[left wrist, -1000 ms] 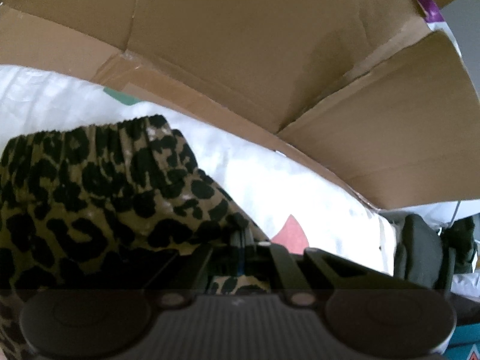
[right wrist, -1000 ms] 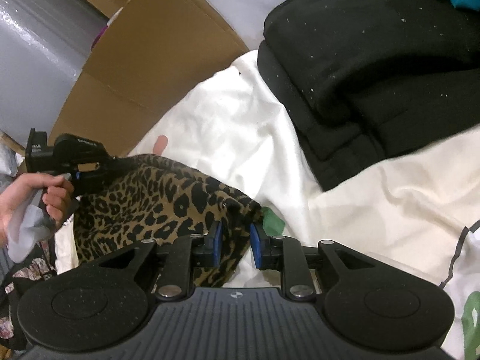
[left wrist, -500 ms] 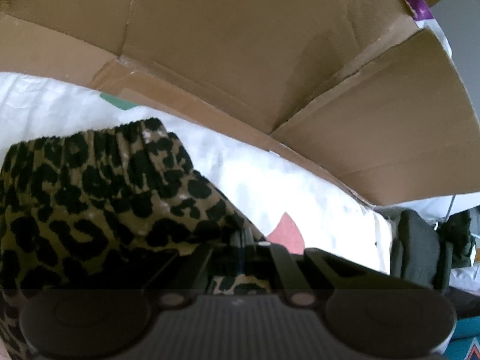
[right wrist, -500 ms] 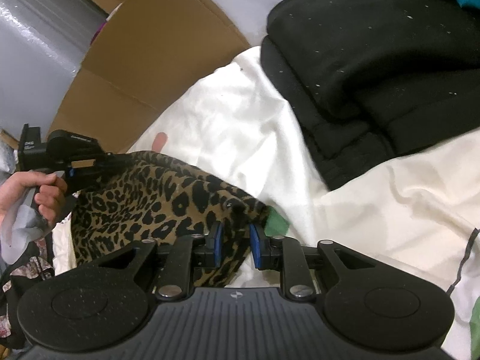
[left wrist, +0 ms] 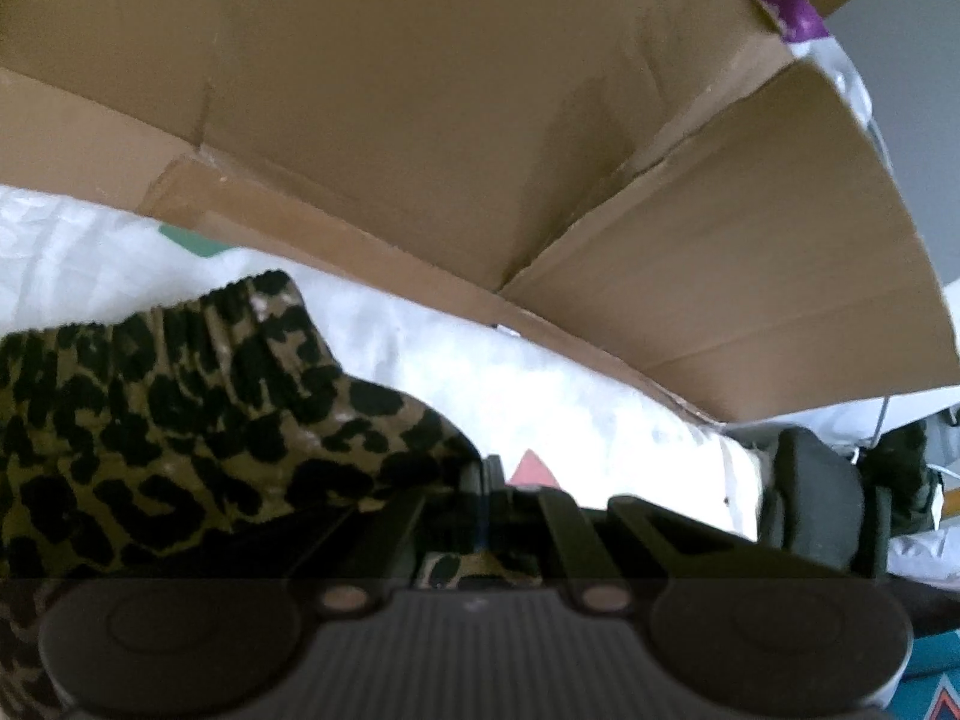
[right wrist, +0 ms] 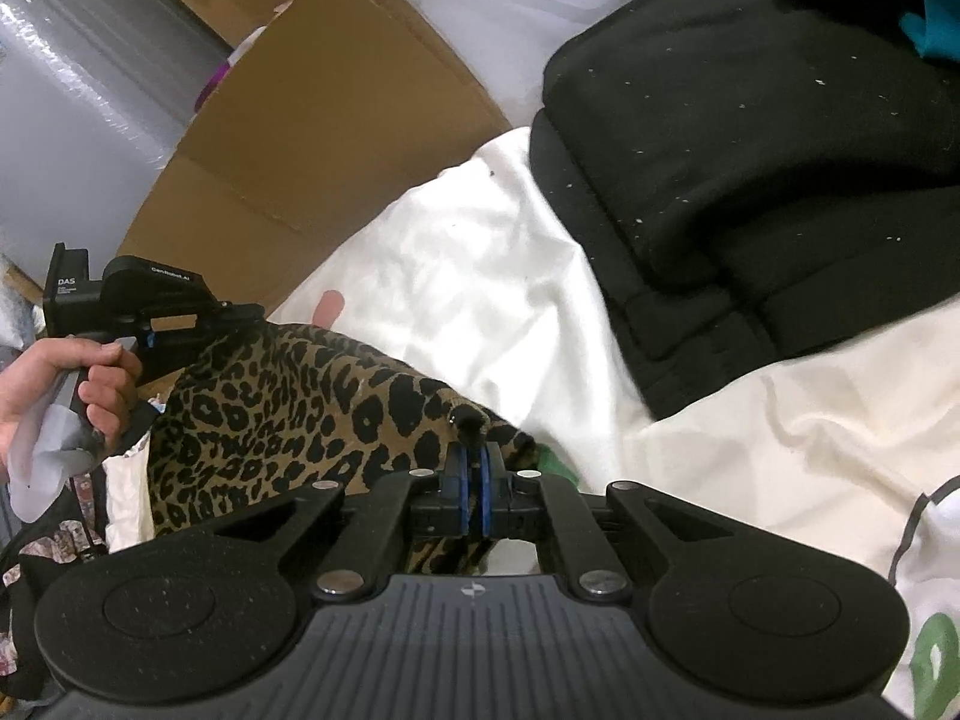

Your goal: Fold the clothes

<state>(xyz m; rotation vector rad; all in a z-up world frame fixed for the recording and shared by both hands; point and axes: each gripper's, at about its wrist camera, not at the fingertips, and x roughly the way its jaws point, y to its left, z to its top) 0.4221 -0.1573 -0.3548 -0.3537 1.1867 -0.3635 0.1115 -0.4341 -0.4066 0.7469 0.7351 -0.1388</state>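
— How many garments?
— One leopard-print garment (right wrist: 288, 414) on the white sheet (right wrist: 480, 276) beside one flattened cardboard box (right wrist: 312, 114), plus a black pile (right wrist: 750, 138).
— Writing?
— "DAS" on the left gripper (right wrist: 240, 315), fist-held.
— Grips?
— Left gripper and right gripper (right wrist: 474, 468) both pinch leopard cloth.

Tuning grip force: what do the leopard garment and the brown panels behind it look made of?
Leopard garment: soft printed fabric, matte, probably a thin knit; it drapes, and its edge is gathered. Brown panels: corrugated cardboard, matte, with creased fold lines and raw edges.
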